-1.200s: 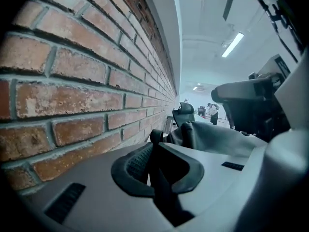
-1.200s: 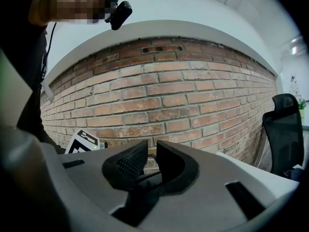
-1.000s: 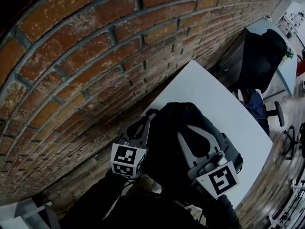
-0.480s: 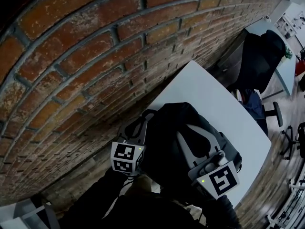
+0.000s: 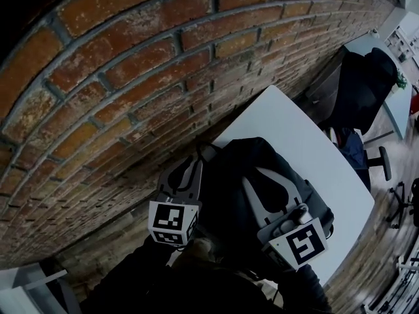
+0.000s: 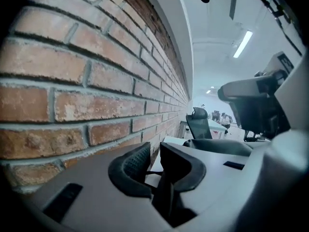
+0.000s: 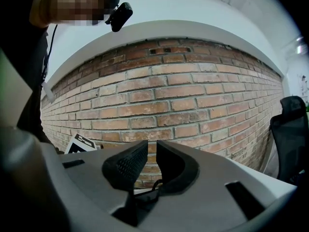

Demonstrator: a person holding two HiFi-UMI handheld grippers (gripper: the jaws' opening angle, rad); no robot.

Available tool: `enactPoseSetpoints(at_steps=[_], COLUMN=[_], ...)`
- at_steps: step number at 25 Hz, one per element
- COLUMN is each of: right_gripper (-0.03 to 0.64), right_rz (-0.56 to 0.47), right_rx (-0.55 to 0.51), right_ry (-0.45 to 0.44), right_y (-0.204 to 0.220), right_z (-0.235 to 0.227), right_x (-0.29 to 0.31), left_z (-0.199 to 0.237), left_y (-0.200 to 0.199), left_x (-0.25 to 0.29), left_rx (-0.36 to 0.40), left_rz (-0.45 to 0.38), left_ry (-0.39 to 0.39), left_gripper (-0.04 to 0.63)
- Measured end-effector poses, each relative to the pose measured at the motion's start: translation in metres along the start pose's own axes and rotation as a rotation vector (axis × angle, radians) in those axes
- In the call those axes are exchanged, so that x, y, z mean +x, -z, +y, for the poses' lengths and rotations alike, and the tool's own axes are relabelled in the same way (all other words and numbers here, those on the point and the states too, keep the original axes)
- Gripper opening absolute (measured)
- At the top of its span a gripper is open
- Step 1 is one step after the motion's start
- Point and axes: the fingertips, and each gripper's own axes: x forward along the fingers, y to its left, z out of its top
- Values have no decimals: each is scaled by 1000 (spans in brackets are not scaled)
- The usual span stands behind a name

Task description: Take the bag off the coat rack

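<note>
A black bag [image 5: 229, 188] lies on the white table [image 5: 281, 116] against the brick wall. At the bag's left edge, by a thin strap, is my left gripper [image 5: 195, 164]. In the left gripper view its jaws [image 6: 155, 151] are opening: the pads stand apart and the strap [image 6: 153, 172] crosses low in the gap, unpressed. Over the bag's right half hovers my right gripper [image 5: 262, 174]. The right gripper view shows this gripper [image 7: 152, 149] with a narrow gap, brick visible through it, and a dark strap loop [image 7: 153, 183] low down, not pinched.
The brick wall [image 5: 131, 77] runs close along the table's left side. A black office chair [image 5: 363, 84] with dark cloth over it stands beyond the table's far end. More chairs and desks fill the room to the right.
My left gripper has drawn back a little toward me beside the bag. The bag and the right gripper have stayed in place on the table.
</note>
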Motion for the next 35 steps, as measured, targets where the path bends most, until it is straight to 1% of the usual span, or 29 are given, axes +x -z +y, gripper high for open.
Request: enactPoseSetpoints(at_steps=[3,5,7,9,11,15,19,26,29,35], right_gripper=[60,60,60,60,60,60,47,29,12,11], right_rz=[-13,-37,-69,-96,-121,-183,-228,-236,-229,-245], right_rx=[-18,-23,-18,-21,-33,-54,-63,-75,-84,-96], right_ry=[-20,-29,-25,-20,-14,10,40,68,70,59], right_y=[-7,-15,-26,-35,-44,-59,-67,-69,-68,-73], right_z=[9,13,18,24,30,39,37,27,26,30], right_x=[-9,-17,-29,-44,-59,-89,-121,-152,-158,-162], left_z=[-10,-26,-49,-77,-107,-156,-186,-214,-221,-223], left_y=[-30,-52,-74,-98,-122,-157,-167,-168,-169,-171], left_x=[-20,-34,-51,-69,-85,-116,-136,-143,-144,-147], left_rx=[3,9,34,75,103,159,201,222,230,231], left_rz=[-67,-109,-157,-206,-250,-327,-355,-362,-365,-379], left_ry=[-11,-1,18,31,43,46,37,42,44,37], left_gripper=[66,64,54,36,11,9,9,9,9,9])
